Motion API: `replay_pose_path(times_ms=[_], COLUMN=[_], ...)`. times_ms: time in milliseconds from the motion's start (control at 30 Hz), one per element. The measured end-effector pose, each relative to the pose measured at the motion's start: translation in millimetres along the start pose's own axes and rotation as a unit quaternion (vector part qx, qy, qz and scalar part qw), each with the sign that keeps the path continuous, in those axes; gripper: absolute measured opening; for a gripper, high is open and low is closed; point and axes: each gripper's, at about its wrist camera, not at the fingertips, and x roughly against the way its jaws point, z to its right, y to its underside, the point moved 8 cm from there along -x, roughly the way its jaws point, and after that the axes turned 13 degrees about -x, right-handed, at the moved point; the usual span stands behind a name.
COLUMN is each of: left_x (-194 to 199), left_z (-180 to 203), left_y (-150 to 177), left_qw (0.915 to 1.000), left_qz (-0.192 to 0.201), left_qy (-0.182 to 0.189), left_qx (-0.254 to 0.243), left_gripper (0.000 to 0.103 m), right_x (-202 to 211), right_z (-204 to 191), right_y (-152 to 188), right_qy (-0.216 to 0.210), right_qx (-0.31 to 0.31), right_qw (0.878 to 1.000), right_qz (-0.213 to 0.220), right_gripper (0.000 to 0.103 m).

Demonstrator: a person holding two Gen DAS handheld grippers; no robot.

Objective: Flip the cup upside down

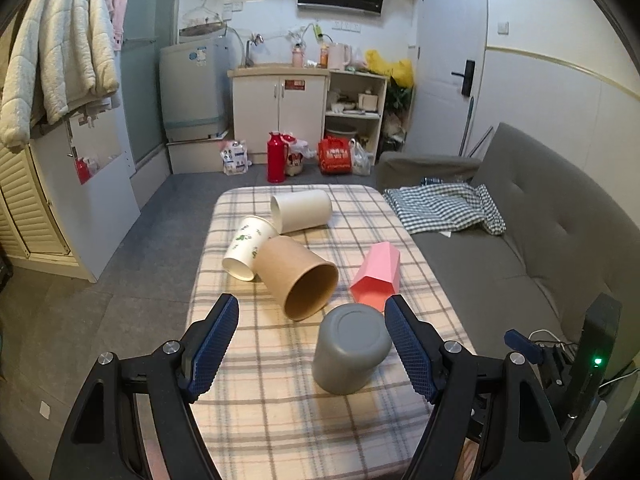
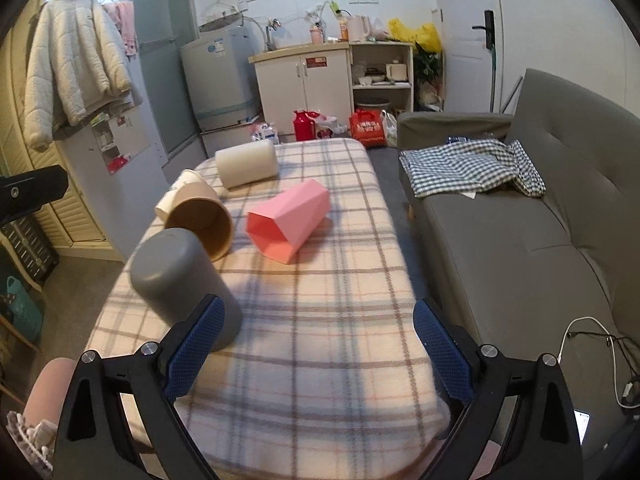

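On the near part of the plaid-covered table (image 1: 280, 412), a grey cup (image 1: 352, 350) stands upside down, base up. Just beside it the left gripper (image 1: 312, 344) hangs with its blue pads (image 1: 210, 350) spread wide, holding nothing. Beyond the grey cup a brown paper cup (image 1: 298, 282) lies on its side, mouth toward the camera, with a pink faceted cup (image 2: 288, 218) nearby, also lying down. Over the near cloth the right gripper (image 2: 318, 346) is spread wide too, empty.
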Motion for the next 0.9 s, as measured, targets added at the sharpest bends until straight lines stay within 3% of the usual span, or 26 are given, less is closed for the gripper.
replay_pose_path(times_ms=[267, 333, 367, 467, 900], left_x=[10, 12, 12, 13, 2], left_z=[-8, -8, -9, -11, -21], left_y=[30, 43, 51, 70, 91], left_qw=[0.9994, 0.9989, 0.9984, 0.9973, 0.9977], left_qz=[0.027, 0.039, 0.045, 0.059, 0.041], left_qy=[-0.014, -0.016, -0.022, -0.037, -0.053], left_qx=[-0.018, -0.023, -0.025, -0.024, -0.012], left_gripper=[0.078, 0.084, 0.092, 0.097, 0.099], right_x=[19, 21, 21, 21, 23], right_z=[-22, -25, -26, -28, -26], right_y=[9, 13, 14, 19, 23], right_qy=[-0.016, -0.015, -0.014, -0.01, -0.005], right_qx=[0.02, 0.024, 0.026, 0.032, 0.027], right_qw=[0.999, 0.999, 0.999, 0.999, 0.999], right_qz=[0.021, 0.028, 0.029, 0.036, 0.046], right_gripper=[0.096, 0.096, 0.096, 0.101, 0.103])
